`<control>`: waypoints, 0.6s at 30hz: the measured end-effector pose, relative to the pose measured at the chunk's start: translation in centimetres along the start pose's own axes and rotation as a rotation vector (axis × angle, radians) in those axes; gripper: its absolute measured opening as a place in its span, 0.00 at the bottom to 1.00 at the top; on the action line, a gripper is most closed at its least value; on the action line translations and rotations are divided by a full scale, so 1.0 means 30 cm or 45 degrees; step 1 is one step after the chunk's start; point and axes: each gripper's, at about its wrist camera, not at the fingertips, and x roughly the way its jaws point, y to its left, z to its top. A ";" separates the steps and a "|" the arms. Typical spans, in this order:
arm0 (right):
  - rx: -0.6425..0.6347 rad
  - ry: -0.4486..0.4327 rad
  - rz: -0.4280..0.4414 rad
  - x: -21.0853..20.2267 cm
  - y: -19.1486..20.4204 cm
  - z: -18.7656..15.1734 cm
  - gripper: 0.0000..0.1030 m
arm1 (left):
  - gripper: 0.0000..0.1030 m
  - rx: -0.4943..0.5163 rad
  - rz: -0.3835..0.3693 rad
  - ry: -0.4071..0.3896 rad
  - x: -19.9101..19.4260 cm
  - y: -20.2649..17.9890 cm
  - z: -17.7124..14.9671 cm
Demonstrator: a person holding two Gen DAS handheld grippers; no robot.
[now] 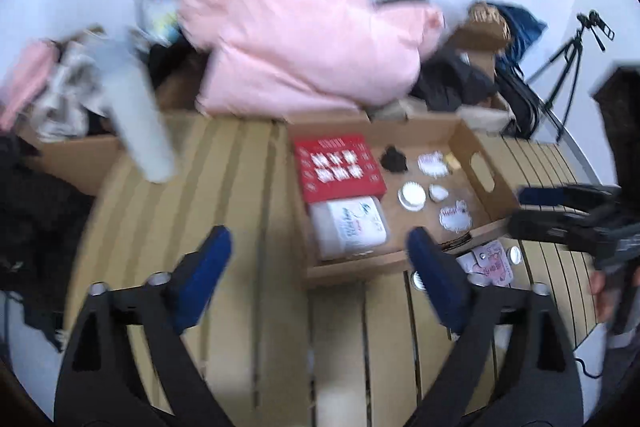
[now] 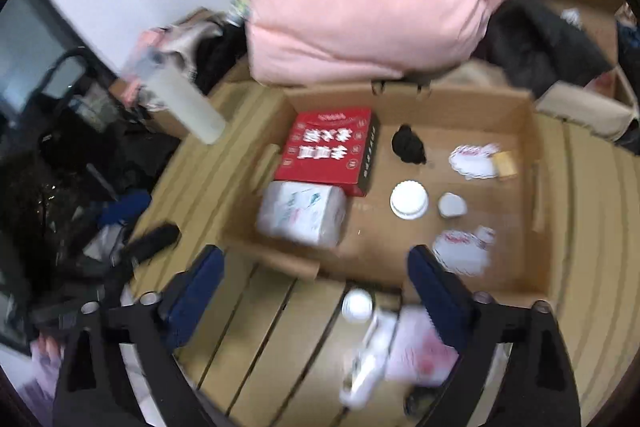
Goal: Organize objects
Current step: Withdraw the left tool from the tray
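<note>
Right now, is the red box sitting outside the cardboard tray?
No, the red box lies inside the cardboard tray, at its left side, just behind the white wrapped pack.

Both wrist views look steeply down, blurred; share cardboard tray point(image 1: 486, 163) point(image 2: 532, 131).

Nothing legible. Red box point(image 2: 330, 147) ahead of the right gripper carries large white characters, too blurred to read. White packet point(image 2: 302, 213) beside it: blurred print only.
</note>
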 end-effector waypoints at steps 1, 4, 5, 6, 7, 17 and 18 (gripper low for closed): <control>-0.014 -0.011 0.017 -0.069 0.012 -0.029 0.93 | 0.93 -0.004 0.026 -0.022 -0.057 0.007 -0.009; -0.062 -0.076 0.005 -0.298 0.047 -0.131 0.93 | 0.94 0.006 0.091 -0.075 -0.271 0.025 -0.064; -0.086 -0.102 -0.018 -0.383 0.062 -0.171 0.93 | 0.95 0.009 0.112 -0.087 -0.319 0.032 -0.076; -0.102 -0.126 -0.039 -0.454 0.073 -0.204 0.93 | 0.95 0.012 0.149 -0.110 -0.397 0.040 -0.102; -0.118 -0.147 -0.066 -0.528 0.085 -0.241 0.93 | 0.98 0.015 0.174 -0.127 -0.451 0.045 -0.122; -0.317 -0.339 -0.268 -1.136 0.222 -0.559 0.93 | 1.00 -0.002 0.183 -0.262 -1.017 0.109 -0.303; -0.323 -0.346 -0.287 -1.181 0.233 -0.579 0.93 | 1.00 -0.003 0.153 -0.271 -1.062 0.115 -0.312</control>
